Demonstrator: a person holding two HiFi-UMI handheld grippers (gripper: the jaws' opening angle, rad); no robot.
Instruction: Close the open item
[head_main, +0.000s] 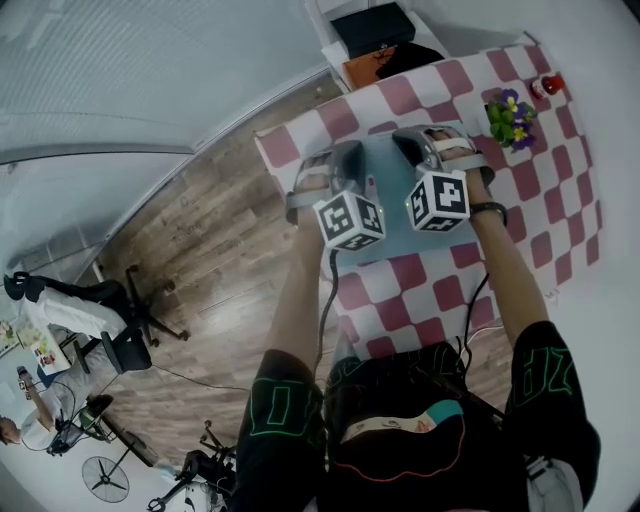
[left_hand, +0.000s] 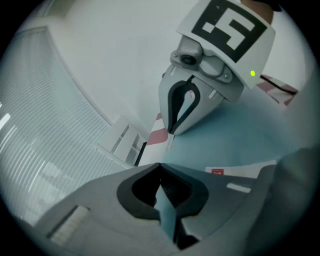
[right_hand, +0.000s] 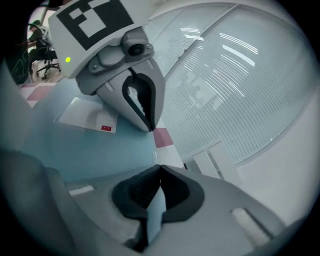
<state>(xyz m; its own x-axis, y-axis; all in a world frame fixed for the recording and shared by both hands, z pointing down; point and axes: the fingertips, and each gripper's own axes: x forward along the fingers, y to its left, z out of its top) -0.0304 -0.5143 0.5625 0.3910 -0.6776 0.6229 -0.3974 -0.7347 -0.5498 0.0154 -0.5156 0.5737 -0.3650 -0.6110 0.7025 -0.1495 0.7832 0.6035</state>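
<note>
A flat light-blue pouch (head_main: 392, 215) with a white, red-marked label (left_hand: 235, 171) lies on the red-and-white checked table (head_main: 545, 200). Both grippers stand side by side at its far edge, tips close together. My left gripper (left_hand: 160, 167) is shut, and a strip of the blue pouch (left_hand: 240, 140) shows pinched between its pads. My right gripper (right_hand: 160, 170) is likewise shut on a fold of the pouch (right_hand: 75, 145). In the head view the left gripper (head_main: 350, 152) and right gripper (head_main: 407, 140) cover the pouch's far edge, so its opening is hidden.
A small pot of purple and yellow flowers (head_main: 511, 120) and a red object (head_main: 548, 85) stand at the table's far right. A black box (head_main: 372, 28) sits on a white unit beyond the table. An office chair (head_main: 100, 320) and a fan (head_main: 105, 478) stand on the wooden floor to the left.
</note>
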